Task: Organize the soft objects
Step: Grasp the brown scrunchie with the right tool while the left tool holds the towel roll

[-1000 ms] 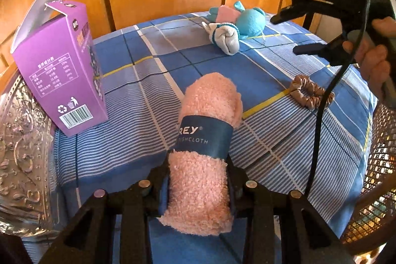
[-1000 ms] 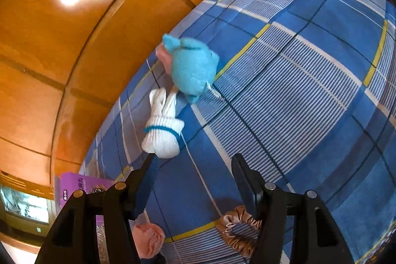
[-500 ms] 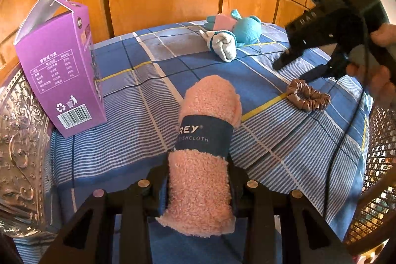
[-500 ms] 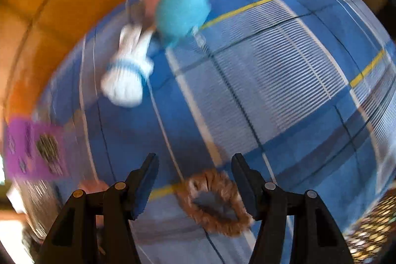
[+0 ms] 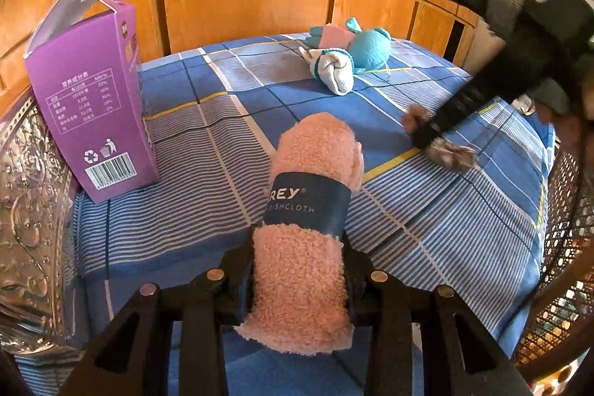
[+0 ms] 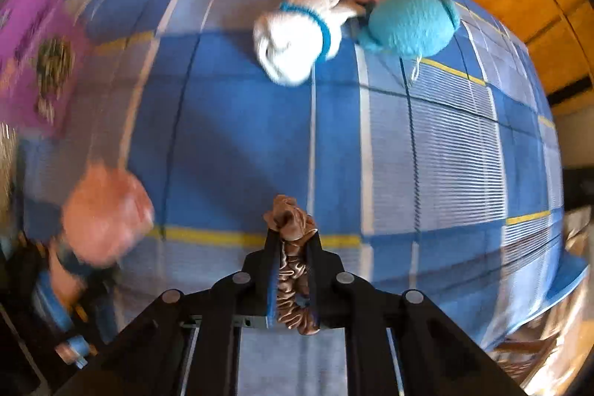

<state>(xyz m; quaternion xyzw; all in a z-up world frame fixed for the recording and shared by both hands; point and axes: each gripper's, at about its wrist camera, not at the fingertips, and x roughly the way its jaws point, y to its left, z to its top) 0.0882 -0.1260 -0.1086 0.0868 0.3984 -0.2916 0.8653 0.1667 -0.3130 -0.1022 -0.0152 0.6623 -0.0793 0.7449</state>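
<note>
We've got the left gripper clamped on the rolled fluffy pink washcloth. The right gripper is pinching the brown satin scrunchie, probably to bunch the soft stuff together

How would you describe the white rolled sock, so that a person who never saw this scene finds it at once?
Look at the blue checked cloth in front of the wooden wall, toward its far side. There a turquoise plush toy lies, and the sock rests right against it, on the side nearer the purple box. It is the only white item, with a thin blue band around it.
</note>
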